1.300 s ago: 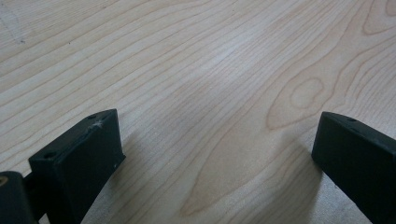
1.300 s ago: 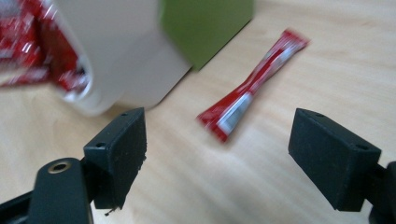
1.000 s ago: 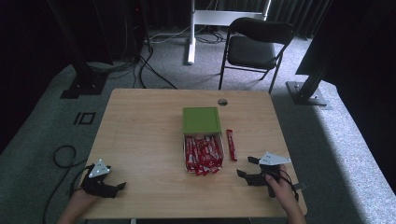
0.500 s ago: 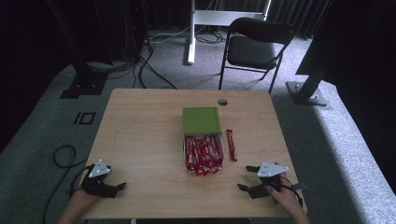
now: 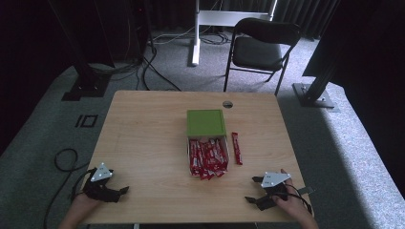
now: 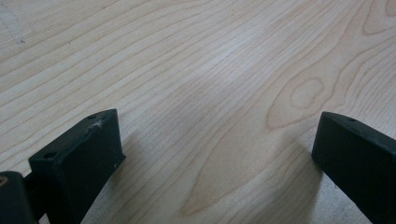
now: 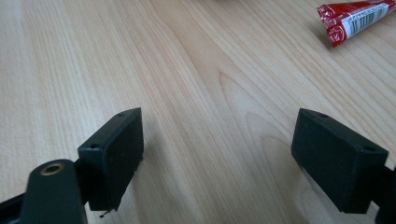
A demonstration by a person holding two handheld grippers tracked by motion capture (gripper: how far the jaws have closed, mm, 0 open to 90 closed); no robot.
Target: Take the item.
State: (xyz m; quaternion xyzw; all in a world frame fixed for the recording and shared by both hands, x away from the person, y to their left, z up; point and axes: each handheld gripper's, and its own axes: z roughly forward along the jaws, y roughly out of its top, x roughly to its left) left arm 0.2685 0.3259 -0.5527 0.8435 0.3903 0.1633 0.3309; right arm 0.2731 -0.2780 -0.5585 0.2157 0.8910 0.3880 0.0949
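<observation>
Step in hand: packing red sachets into the white box; one loose red sachet lies on the tabletop just outside the box's right wall, at about 11 o'clock from the right gripper.
Right jaws: spread wide, empty, low over bare wood; tip of a red sachet visible at 1 o'clock in the right gripper view.
Left jaws: likewise wide apart and empty on the left gripper, parked at the near left corner, well apart from the box.
Box: heaped with red sachets, green lid lying over its far end at 12 o'clock.
Best approach: reach with the right, straddle the loose sachet across its narrow width near mid-length, pinch flat against the wood, lift clear.
Placement: drop lengthwise, parallel to the pile.
Watch: thin foil slipping under a jaw; overhanging sachets at the box's near edge getting knocked out.
</observation>
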